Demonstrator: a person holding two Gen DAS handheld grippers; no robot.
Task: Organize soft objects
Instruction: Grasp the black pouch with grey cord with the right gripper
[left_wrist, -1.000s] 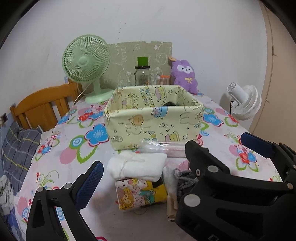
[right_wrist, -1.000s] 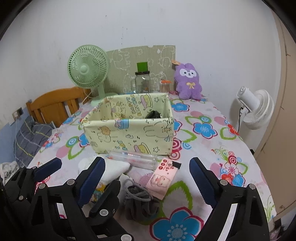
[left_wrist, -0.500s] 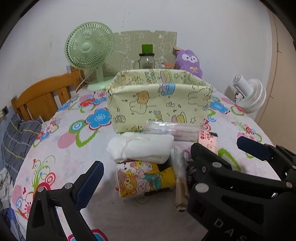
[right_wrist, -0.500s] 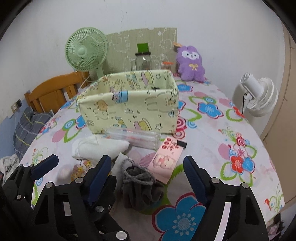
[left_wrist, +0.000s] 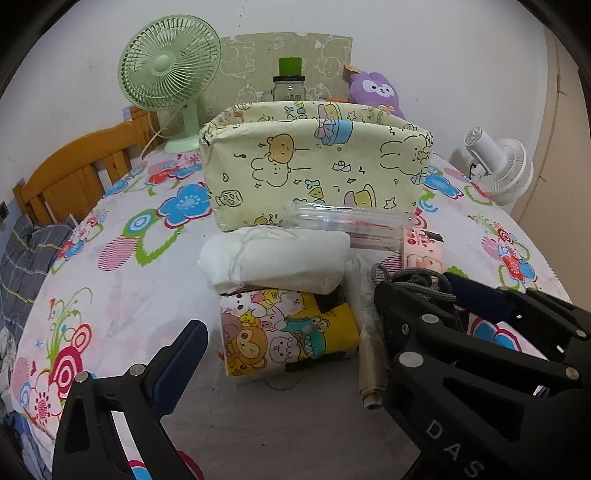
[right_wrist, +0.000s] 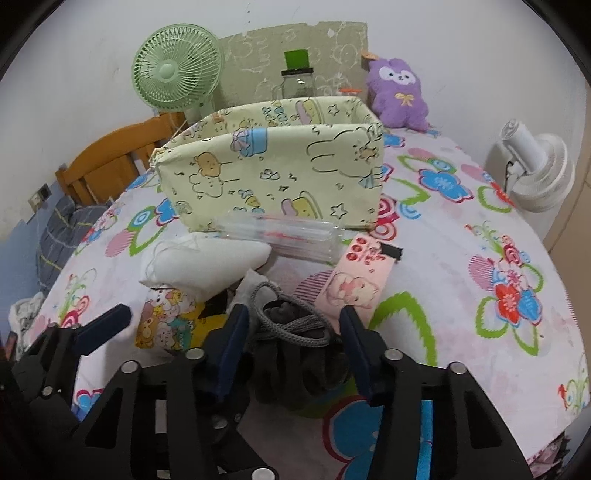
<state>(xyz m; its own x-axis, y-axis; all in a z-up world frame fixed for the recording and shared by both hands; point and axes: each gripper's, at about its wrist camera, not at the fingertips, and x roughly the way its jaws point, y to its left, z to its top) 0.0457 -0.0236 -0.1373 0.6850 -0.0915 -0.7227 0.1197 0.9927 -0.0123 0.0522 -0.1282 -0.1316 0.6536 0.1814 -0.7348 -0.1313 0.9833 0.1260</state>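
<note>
The yellow fabric storage box (right_wrist: 273, 173) with cartoon animals stands well beyond the right gripper (right_wrist: 291, 343), straight ahead of it, open at the top; it looks like the place the soft things are meant to go. Its walls are cloth, so a load pushed against the near wall instead of lifted over the rim could fold it in or shove the box back across the flowered tablecloth (right_wrist: 461, 280).

Ahead and to the left of that gripper lies a folded white cloth (right_wrist: 207, 266), resting partly on a cartoon-print packet (right_wrist: 166, 325). The left gripper (left_wrist: 280, 332) hangs over this packet with its jaws wide apart and nothing in them. The two grippers are crowded close together, and a sideways drift of either could knock them against each other.

A clear plastic tube pack (right_wrist: 280, 236) lies just in front of the box, and a pink card (right_wrist: 358, 280) sits just beyond the right fingertip. Either could be swept along when the load is carried forward.

The dark grey drawstring pouch (right_wrist: 295, 354) sits between the right gripper's fingers, whose jaws are closing around it; I cannot tell whether the pads press on it yet. Being limp, it may bunch and slip, or be caught only by an edge. Its grey cord loop (right_wrist: 291, 317) lies loose on top, free to snag on a finger or drag across the packet.
</note>
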